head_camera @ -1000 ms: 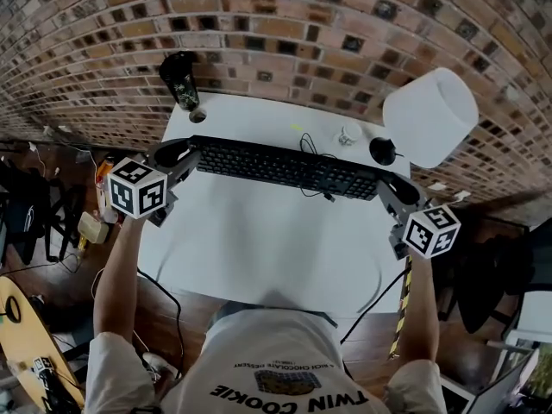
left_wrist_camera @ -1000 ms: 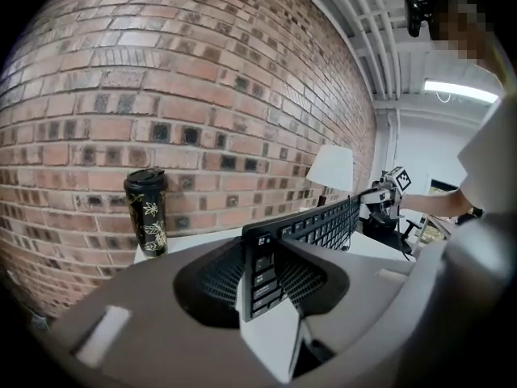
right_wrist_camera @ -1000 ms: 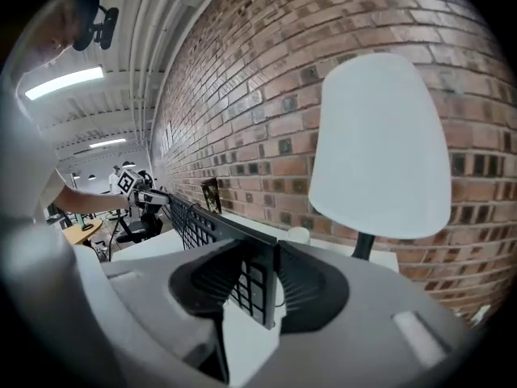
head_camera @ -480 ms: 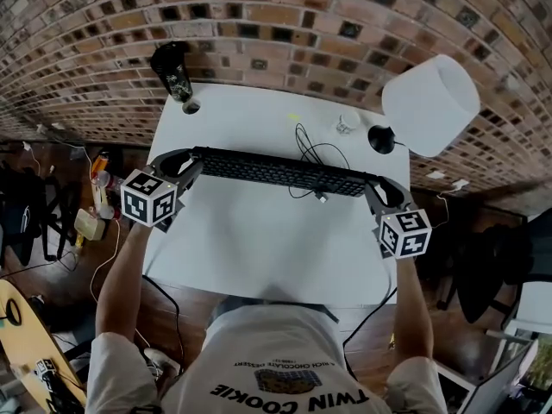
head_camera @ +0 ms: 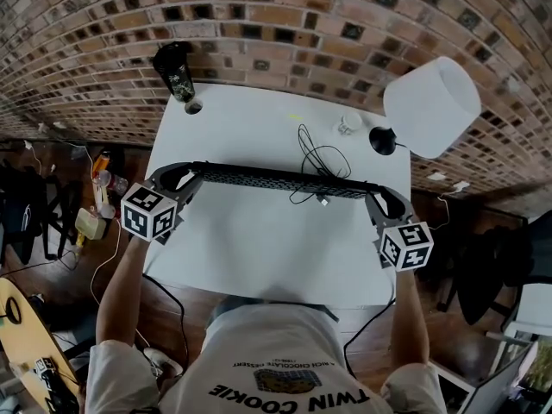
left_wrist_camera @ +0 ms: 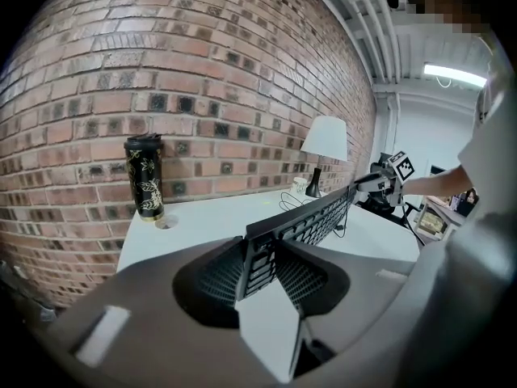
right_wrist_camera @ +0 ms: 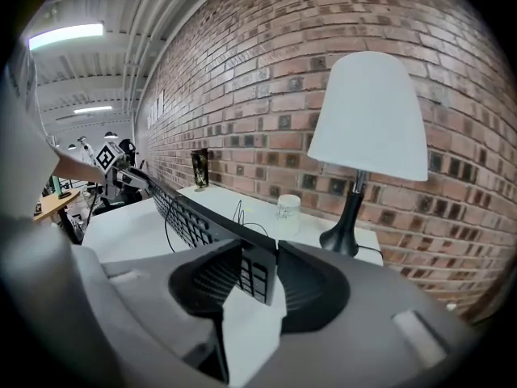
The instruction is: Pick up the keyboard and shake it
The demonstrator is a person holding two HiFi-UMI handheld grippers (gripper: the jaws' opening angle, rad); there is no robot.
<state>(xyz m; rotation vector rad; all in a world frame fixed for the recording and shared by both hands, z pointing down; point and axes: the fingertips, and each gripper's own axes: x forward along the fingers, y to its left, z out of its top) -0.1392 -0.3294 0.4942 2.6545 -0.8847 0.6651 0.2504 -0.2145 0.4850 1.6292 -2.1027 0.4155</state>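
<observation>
The black keyboard (head_camera: 276,179) hangs above the white table (head_camera: 259,257), tipped so I see mostly its long edge in the head view. My left gripper (head_camera: 185,177) is shut on its left end and my right gripper (head_camera: 377,198) is shut on its right end. In the left gripper view the keyboard (left_wrist_camera: 311,221) runs away from the jaws of the left gripper (left_wrist_camera: 262,261), pinched between both pads. The right gripper view shows the right gripper (right_wrist_camera: 258,269) clamping the other end of the keyboard (right_wrist_camera: 190,217). Its cable (head_camera: 315,158) trails onto the table.
A black patterned tumbler (head_camera: 175,72) stands at the table's back left by the brick wall. A white-shaded lamp (head_camera: 431,104) and a small white cup (head_camera: 349,124) stand at the back right. The table's front edge is close to the person's body.
Both grippers have come down and toward the person with the keyboard. The keyboard has tipped from showing its keys to showing mostly its edge.
</observation>
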